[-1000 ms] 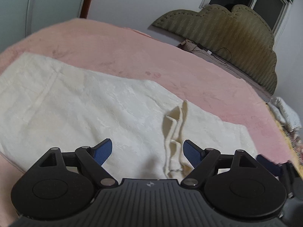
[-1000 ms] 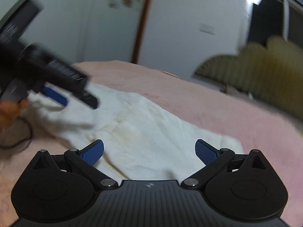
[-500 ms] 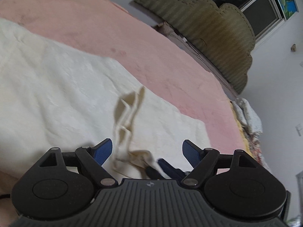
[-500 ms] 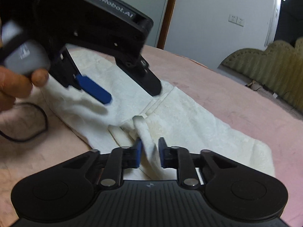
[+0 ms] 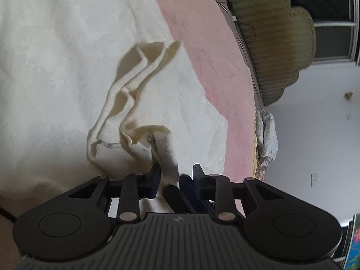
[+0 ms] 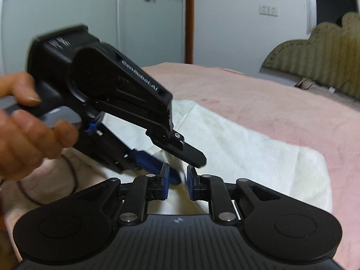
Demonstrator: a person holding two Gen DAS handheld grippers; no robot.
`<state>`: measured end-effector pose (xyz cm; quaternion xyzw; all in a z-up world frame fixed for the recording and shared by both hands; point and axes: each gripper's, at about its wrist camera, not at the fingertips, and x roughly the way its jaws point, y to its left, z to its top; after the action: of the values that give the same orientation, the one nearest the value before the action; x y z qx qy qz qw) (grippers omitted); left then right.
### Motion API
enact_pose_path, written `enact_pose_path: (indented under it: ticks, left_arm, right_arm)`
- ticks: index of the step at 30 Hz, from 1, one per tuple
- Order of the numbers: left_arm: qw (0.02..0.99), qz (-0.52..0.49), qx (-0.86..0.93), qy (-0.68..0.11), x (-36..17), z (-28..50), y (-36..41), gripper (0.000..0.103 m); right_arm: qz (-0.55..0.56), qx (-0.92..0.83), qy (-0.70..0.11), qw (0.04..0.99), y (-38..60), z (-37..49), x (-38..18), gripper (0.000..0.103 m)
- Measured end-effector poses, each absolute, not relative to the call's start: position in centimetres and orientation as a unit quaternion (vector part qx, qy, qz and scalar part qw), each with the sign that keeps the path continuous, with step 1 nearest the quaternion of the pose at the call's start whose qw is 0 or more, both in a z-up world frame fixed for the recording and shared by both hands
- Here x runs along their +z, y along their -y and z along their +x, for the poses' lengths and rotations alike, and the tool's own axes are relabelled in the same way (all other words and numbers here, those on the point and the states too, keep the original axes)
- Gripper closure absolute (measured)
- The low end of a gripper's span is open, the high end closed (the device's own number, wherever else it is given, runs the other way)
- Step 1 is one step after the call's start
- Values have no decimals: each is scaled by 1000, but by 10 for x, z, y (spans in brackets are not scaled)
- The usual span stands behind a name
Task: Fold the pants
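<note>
Cream-white pants (image 5: 56,72) lie spread on a pink bed (image 5: 213,72), with a raised fold bunched near the grippers. In the left wrist view my left gripper (image 5: 176,175) is narrowed around a pinch of the pants fabric, and the right gripper's blue fingers poke in beside it. In the right wrist view my right gripper (image 6: 177,181) is nearly shut on the pants (image 6: 247,148) edge. The left gripper (image 6: 180,157), held in a hand, crosses just in front of it and touches the same bunch.
An olive padded headboard (image 5: 276,36) stands at the far side of the bed. Crumpled patterned bedding (image 5: 267,132) lies at the bed's edge. A black cable (image 6: 67,180) lies on the bed at the left. White walls and a door stand behind.
My left gripper has closed from wide open onto the bunched fabric and rolled to the side. My right gripper closed on the same bunch half a second ago and still holds it.
</note>
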<state>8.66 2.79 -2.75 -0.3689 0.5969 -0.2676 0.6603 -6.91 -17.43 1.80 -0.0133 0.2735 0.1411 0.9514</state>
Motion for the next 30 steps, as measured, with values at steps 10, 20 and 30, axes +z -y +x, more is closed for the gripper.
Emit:
enact_pose_path:
  ticks: [10, 20, 30]
  left_arm:
    - [681, -385, -255, -568, -30, 81, -38, 100]
    - [786, -242, -281, -495, 12, 43, -34, 100]
    - [819, -239, -247, -459, 29, 39, -83, 78]
  right_arm:
    - [37, 85, -315, 945, 194, -43, 4, 87]
    - [35, 119, -304, 944, 173, -45, 5, 87]
    - [48, 110, -323, 939, 167, -45, -2, 87]
